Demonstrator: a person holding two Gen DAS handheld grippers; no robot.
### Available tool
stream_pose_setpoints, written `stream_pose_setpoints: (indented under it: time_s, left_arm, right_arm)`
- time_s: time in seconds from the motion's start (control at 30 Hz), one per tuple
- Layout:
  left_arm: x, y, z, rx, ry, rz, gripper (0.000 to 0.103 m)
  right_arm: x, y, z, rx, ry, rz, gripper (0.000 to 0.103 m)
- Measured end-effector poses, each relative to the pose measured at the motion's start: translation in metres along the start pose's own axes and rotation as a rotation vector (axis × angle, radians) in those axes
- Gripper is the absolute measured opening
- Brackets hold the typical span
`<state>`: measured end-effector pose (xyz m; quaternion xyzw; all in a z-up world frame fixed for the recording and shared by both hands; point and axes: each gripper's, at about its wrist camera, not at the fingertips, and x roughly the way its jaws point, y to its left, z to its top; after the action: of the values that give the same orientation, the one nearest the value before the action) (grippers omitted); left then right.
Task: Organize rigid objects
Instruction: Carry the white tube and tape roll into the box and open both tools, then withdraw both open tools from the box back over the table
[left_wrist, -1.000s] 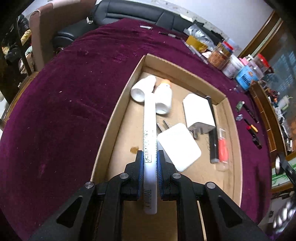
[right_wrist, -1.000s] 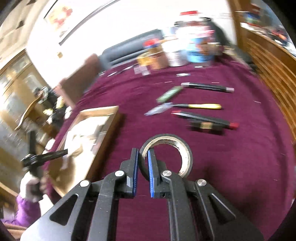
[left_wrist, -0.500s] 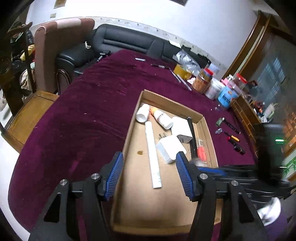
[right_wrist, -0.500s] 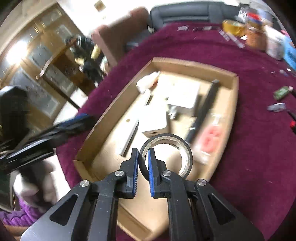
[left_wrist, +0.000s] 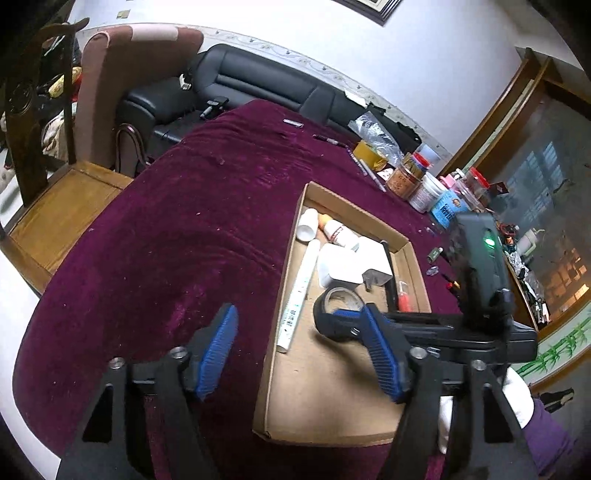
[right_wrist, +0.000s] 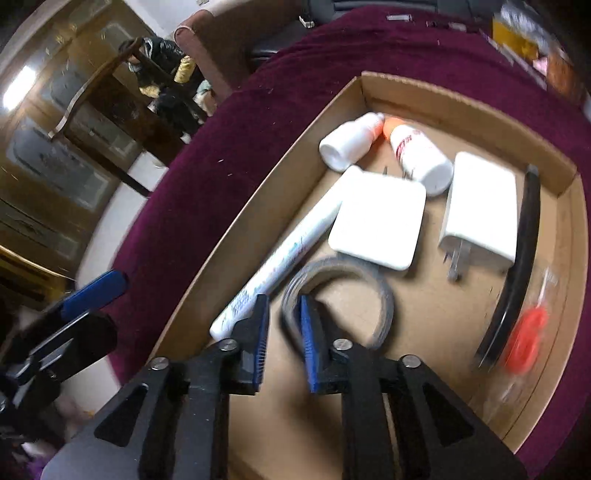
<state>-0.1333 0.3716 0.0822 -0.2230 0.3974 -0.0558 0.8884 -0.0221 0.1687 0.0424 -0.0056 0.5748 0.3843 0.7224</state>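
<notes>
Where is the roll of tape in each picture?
Left wrist view: the roll of tape sits right of middle, in the cardboard box, at the tip of the right hand-held gripper.
Right wrist view: low in the middle, just ahead of the fingers.
Shared landmark: the long white tube beside it.

**Tape roll over tray, right jaws parting**

Right gripper (right_wrist: 282, 328) opening; tape roll (right_wrist: 373, 291) wall between its pads, over cardboard tray (right_wrist: 436, 92). White tube (right_wrist: 284, 254) just left. Two bottles, two white adapters, black strip beyond. Left gripper (right_wrist: 81, 306) outside tray.
</notes>
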Motion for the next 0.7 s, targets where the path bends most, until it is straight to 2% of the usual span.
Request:
stream_pose_setpoints:
  time_s: [0.03, 0.2, 0.27, 0.37, 0.4, 0.43, 0.47, 0.5, 0.53, 0.57, 0.6, 0.63, 0.67, 0.7]
  left_arm:
    - [-0.001, -0.002, -0.001, 0.004, -0.003, -0.012, 0.065]
    - [0.008, -0.028, -0.006, 0.037, 0.022, -0.056, 0.065]
    - [0.011, -0.047, -0.009, 0.080, 0.036, -0.085, 0.065]
    - [0.018, -0.081, -0.016, 0.162, 0.065, -0.140, 0.065]
    - [0.019, -0.091, -0.017, 0.182, 0.073, -0.153, 0.065]
    - [0.022, -0.102, -0.019, 0.209, 0.082, -0.168, 0.065]
    - [0.024, -0.112, -0.021, 0.230, 0.090, -0.179, 0.065]
    - [0.026, -0.123, -0.022, 0.251, 0.099, -0.191, 0.065]
    - [0.029, -0.133, -0.025, 0.269, 0.110, -0.201, 0.065]
    - [0.031, -0.141, -0.026, 0.281, 0.118, -0.207, 0.065]
    - [0.034, -0.149, -0.028, 0.290, 0.128, -0.215, 0.065]
    - [0.037, -0.157, -0.030, 0.298, 0.139, -0.223, 0.065]
    - [0.041, -0.164, -0.032, 0.304, 0.152, -0.228, 0.065]
    - [0.042, -0.170, -0.034, 0.307, 0.162, -0.229, 0.065]
  right_arm:
    - [-0.010, -0.002, -0.005, 0.001, -0.020, 0.009, 0.032]
    - [-0.074, -0.016, -0.028, -0.018, -0.172, 0.003, 0.032]
    - [-0.109, -0.029, -0.042, -0.024, -0.271, -0.054, 0.032]
    - [-0.171, -0.054, -0.071, -0.010, -0.483, -0.238, 0.035]
    - [-0.192, -0.065, -0.083, 0.009, -0.558, -0.341, 0.052]
    - [-0.211, -0.079, -0.093, 0.038, -0.623, -0.434, 0.077]
    - [-0.231, -0.099, -0.107, 0.091, -0.703, -0.523, 0.088]
    - [-0.244, -0.117, -0.115, 0.139, -0.756, -0.553, 0.093]
    - [-0.257, -0.145, -0.123, 0.215, -0.777, -0.568, 0.093]
    - [-0.262, -0.165, -0.123, 0.279, -0.736, -0.576, 0.093]
    - [-0.264, -0.196, -0.123, 0.358, -0.648, -0.564, 0.093]
    - [-0.263, -0.221, -0.124, 0.407, -0.591, -0.524, 0.092]
    - [-0.263, -0.245, -0.128, 0.448, -0.566, -0.495, 0.092]
    - [-0.261, -0.261, -0.130, 0.471, -0.552, -0.515, 0.092]
